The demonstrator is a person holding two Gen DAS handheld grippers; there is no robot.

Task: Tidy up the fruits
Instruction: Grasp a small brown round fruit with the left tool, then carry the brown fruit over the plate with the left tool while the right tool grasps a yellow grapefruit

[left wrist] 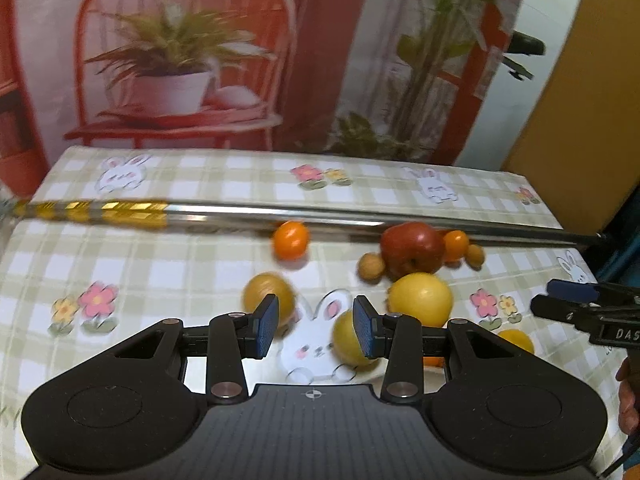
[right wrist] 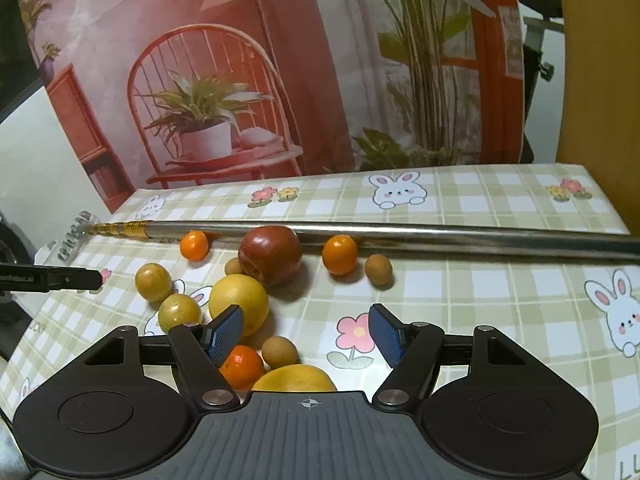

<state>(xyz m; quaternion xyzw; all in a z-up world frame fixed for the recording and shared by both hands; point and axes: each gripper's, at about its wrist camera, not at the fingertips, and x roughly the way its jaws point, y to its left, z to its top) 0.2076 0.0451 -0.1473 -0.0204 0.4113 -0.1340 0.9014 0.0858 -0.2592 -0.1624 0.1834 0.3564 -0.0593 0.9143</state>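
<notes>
Fruits lie loose on the checked tablecloth [right wrist: 480, 304]. The right wrist view shows a red apple [right wrist: 270, 254], a large yellow fruit [right wrist: 239, 304], two yellow-green fruits [right wrist: 153, 282], three small oranges [right wrist: 340, 254] and three small brown fruits [right wrist: 379, 270]. My right gripper [right wrist: 306, 334] is open above the cloth; a brown fruit [right wrist: 280, 352] and another yellow fruit [right wrist: 296, 378] lie under the gap, untouched. My left gripper [left wrist: 316, 328] is open over a bunny print, between a yellow-green fruit [left wrist: 268, 294] and another [left wrist: 348, 340]. The apple [left wrist: 412, 246] lies beyond it.
A long metal rod [right wrist: 400, 234] with a gold end lies across the table behind the fruits. A printed backdrop with chairs and plants stands at the table's far edge. The other gripper's tip [left wrist: 580, 304] enters from the right in the left wrist view.
</notes>
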